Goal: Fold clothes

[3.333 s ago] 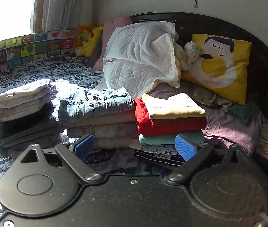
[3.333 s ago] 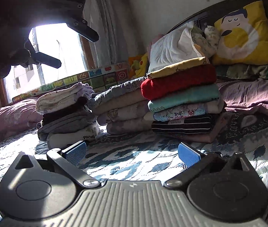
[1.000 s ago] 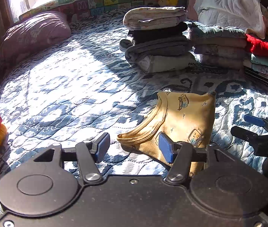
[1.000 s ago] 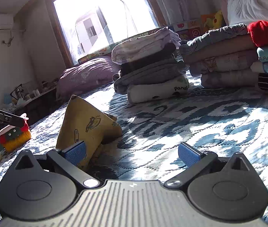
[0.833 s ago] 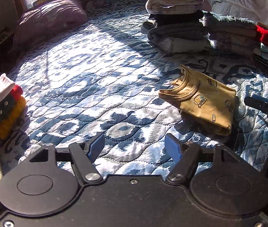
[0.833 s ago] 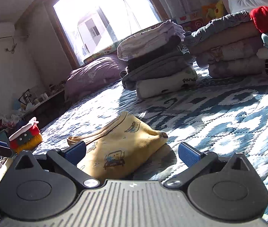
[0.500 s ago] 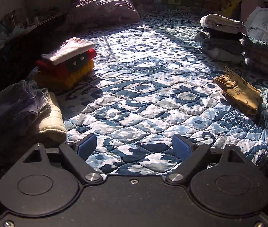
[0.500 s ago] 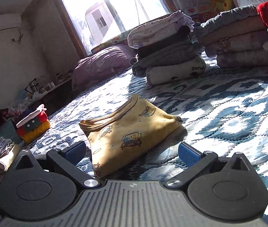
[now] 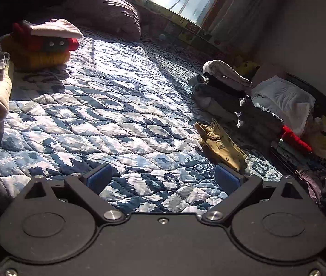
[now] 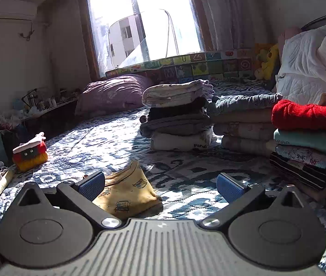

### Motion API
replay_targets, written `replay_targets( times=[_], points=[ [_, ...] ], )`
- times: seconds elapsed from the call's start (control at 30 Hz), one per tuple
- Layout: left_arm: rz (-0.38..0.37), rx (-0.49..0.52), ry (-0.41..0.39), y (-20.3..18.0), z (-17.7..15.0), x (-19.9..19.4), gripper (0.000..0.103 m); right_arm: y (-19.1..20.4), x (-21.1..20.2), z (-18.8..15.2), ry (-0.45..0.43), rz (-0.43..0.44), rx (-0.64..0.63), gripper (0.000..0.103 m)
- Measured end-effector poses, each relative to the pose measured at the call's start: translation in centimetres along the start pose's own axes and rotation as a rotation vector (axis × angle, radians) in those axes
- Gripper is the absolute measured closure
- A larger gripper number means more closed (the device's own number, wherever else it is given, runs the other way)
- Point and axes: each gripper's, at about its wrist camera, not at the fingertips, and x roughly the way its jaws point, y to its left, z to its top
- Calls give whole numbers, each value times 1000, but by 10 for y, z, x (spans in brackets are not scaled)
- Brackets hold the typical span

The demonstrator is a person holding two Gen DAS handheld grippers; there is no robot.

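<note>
We hold the left tongs (image 9: 163, 178) and the right tongs (image 10: 160, 186) spread wide, both empty, above the bed (image 9: 117, 119). The folded yellow shirt (image 10: 126, 194) with small car prints lies on the quilt just ahead of the right tongs. Behind it stand piles of folded clothes (image 10: 179, 117); the bottom white piece reads "panda" (image 10: 199, 146). A striped garment's label (image 10: 295, 164) is too small to read.
</note>
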Motion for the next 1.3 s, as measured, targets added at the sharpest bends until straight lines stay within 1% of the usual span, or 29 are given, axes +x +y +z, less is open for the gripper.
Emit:
replay_targets(
  times=[0.1, 0.2, 0.27, 0.3, 0.37, 0.43, 0.5, 0.53, 0.57, 0.6, 0.63, 0.67, 0.73, 0.83, 0.97, 1.0, 1.03, 1.07, 1.1, 1.13, 1.2, 1.23, 1.27, 1.3],
  points=[
    [-33, -27, -6, -17, 6, 39, 6, -27, -17, 23, 58, -89, -172, 1],
    [-66, -54, -12, -33, 12, 79, 6, -47, -20, 29, 156, -154, -327, 1],
    [-83, -80, -3, -42, 15, 107, 6, -53, -11, 26, 219, -154, -352, 1],
    [-89, -97, 8, -45, 15, 121, 6, -53, -3, 23, 236, -137, -347, 1],
    [-94, -115, 27, -52, 13, 144, 6, -46, 18, 13, 241, -102, -334, 1],
    [-108, -120, 65, -59, 9, 172, 6, -23, 51, -4, 247, -56, -284, 1],
    [-122, -124, 112, -66, 3, 195, 6, -11, 87, -17, 266, 4, -200, 1],
    [-129, -125, 136, -69, 0, 207, 6, -5, 105, -24, 275, 34, -158, 4],
    [-139, -123, 157, -72, -3, 216, 6, 0, 124, -30, 285, 63, -116, 11],
    [-148, -123, 172, -75, -5, 225, 6, 6, 143, -34, 299, 87, -74, 16],
    [-166, -131, 187, -78, -9, 236, 7, 12, 163, -39, 313, 108, -33, 24],
    [-175, -146, 193, -78, -10, 243, 6, 15, 182, -44, 326, 119, 9, 29],
    [-192, -174, 203, -77, -13, 257, 7, 18, 214, -54, 348, 137, 96, 30],
    [-227, -236, 200, -71, -17, 275, 7, 18, 242, -63, 353, 166, 199, 29],
    [-271, -252, 184, -69, -10, 288, 7, 14, 265, -69, 326, 215, 282, 29],
    [-282, -255, 184, -69, -9, 292, 10, 16, 267, -69, 325, 238, 292, 29],
    [-293, -257, 183, -69, -7, 296, 13, 18, 270, -69, 325, 260, 300, 31],
    [-303, -259, 182, -69, -6, 300, 21, 23, 272, -70, 333, 280, 294, 38],
    [-298, -258, 188, -69, -6, 305, 31, 28, 273, -70, 342, 296, 286, 42],
    [-294, -256, 188, -67, -7, 307, 37, 33, 274, -71, 349, 313, 281, 51],
    [-293, -246, 197, -66, -6, 311, 58, 41, 274, -67, 352, 343, 291, 51],
    [-289, -245, 202, -65, -5, 312, 64, 44, 273, -66, 349, 350, 291, 53],
    [-293, -248, 206, -62, -3, 313, 78, 48, 271, -65, 346, 353, 291, 55],
    [-296, -251, 209, -59, 0, 314, 83, 52, 270, -63, 342, 357, 297, 58]
  ],
)
